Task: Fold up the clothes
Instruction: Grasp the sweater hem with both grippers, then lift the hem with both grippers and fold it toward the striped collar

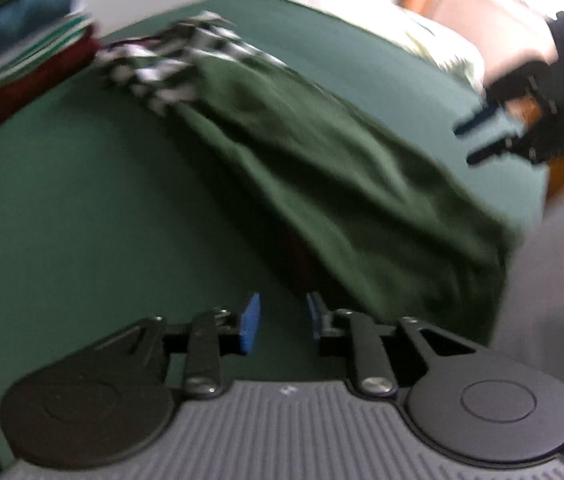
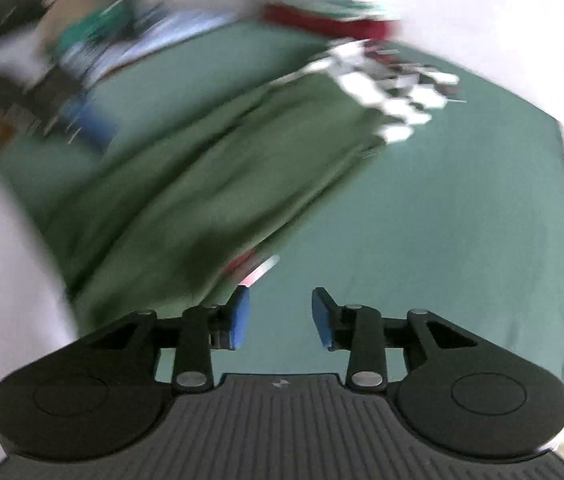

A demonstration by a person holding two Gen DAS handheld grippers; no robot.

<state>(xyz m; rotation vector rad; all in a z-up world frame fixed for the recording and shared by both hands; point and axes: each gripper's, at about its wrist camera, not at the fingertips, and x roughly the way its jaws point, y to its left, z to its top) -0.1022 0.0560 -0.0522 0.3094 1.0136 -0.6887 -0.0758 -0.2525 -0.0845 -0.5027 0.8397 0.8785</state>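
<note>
Both views were blurred. The left hand-held gripper (image 1: 282, 318) hovered with jaws apart and empty over the green-covered counter (image 1: 61, 220); the right hand-held gripper (image 2: 280, 316) was likewise spread and empty. Just ahead of each lay the crumpled green garment (image 1: 322, 184), its checkered end (image 1: 169, 68) farthest, near a stack of folded clothes (image 1: 21, 52).

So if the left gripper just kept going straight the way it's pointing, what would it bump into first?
Probably the green garment. The left gripper is open and empty above the green table cover, with the garment's near edge just ahead. Blur makes depth uncertain.
</note>
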